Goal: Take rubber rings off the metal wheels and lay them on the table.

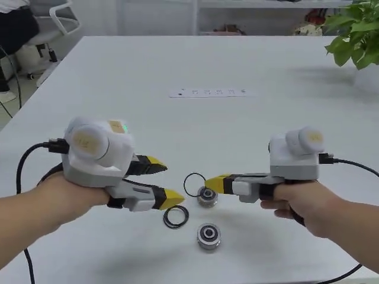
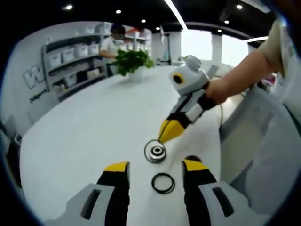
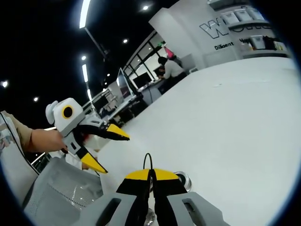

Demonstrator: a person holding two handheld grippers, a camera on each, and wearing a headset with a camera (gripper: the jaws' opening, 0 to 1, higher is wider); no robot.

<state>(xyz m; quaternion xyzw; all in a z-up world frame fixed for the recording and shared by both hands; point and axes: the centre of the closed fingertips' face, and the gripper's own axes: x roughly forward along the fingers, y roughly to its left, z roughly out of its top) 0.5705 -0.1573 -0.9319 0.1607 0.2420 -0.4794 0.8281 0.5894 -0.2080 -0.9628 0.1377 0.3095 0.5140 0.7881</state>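
Two small metal wheels stand on the white table (image 1: 237,124): one (image 1: 207,197) (image 2: 155,152) (image 3: 182,179) just below my right gripper's tips, the other (image 1: 208,235) nearer to me. My right gripper (image 1: 214,184) (image 2: 169,132) (image 3: 150,175) is shut on a thin black rubber ring (image 1: 193,184) (image 3: 148,161), which stands out from its tips beside the first wheel. Another black ring (image 1: 176,216) (image 2: 163,183) lies flat on the table. My left gripper (image 1: 164,180) (image 2: 156,165) (image 3: 101,150) is open, with nothing between its jaws, just left of the wheels and above the loose ring.
A strip of paper (image 1: 207,92) lies at mid table. A green plant (image 1: 355,35) (image 2: 131,60) stands at the far right corner, and an office chair (image 1: 50,26) stands beyond the far left corner. Cables trail from both grippers.
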